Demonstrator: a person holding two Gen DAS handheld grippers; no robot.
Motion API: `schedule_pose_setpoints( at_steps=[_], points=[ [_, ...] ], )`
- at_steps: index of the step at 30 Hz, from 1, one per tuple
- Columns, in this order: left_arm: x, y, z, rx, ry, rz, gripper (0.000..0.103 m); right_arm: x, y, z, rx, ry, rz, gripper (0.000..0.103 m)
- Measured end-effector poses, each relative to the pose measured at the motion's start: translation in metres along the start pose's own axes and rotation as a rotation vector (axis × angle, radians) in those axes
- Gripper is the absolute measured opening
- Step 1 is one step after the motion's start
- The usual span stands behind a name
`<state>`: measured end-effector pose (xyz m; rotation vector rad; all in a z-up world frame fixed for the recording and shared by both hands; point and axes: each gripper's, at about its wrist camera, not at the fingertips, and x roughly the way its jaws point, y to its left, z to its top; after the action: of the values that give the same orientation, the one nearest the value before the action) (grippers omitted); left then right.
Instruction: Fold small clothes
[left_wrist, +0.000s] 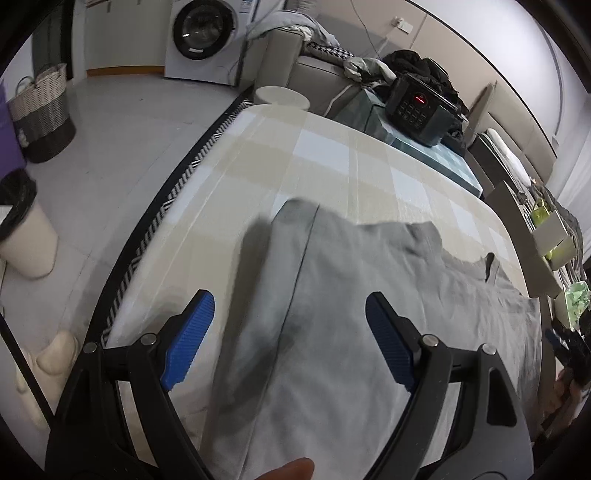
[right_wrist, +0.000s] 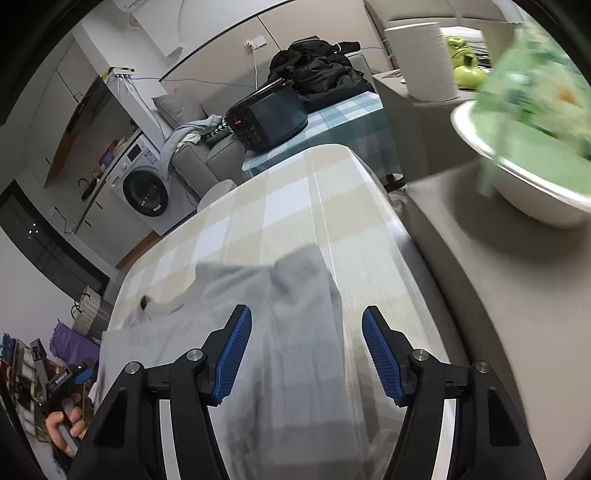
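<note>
Below, in the left wrist view, the left tool (left_wrist: 290, 319) hangs with its blue pads spread wide and nothing pinched, above a grey garment (left_wrist: 332, 314) lying across the lower centre of the checked worktop (left_wrist: 325, 155). A washing machine (left_wrist: 203, 37) stands at upper left.

From the right wrist view, the right tool (right_wrist: 306, 341) is likewise spread and empty, over the garment's (right_wrist: 280, 317) right edge at lower centre. A white bowl (right_wrist: 517, 177) sits at upper right.

Soft even indoor light; strong fisheye bending (dark corners); motion blur throughout.
</note>
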<state>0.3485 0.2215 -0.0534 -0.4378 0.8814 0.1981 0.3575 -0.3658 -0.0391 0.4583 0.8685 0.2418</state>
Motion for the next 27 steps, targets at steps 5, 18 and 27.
schedule_pose_setpoints(
  at_steps=[5,18,27],
  points=[
    [0.029,-0.016,0.016,0.060,0.033,0.027,0.078,0.041,0.005,0.021,-0.035,0.048,-0.052,0.040],
    [0.044,-0.002,0.023,0.026,-0.050,0.043,0.000,0.045,0.022,0.022,-0.176,-0.031,-0.035,0.004],
    [0.048,0.014,0.018,-0.009,0.008,0.090,0.001,0.063,0.015,0.030,-0.130,0.025,-0.138,0.021]
  ],
)
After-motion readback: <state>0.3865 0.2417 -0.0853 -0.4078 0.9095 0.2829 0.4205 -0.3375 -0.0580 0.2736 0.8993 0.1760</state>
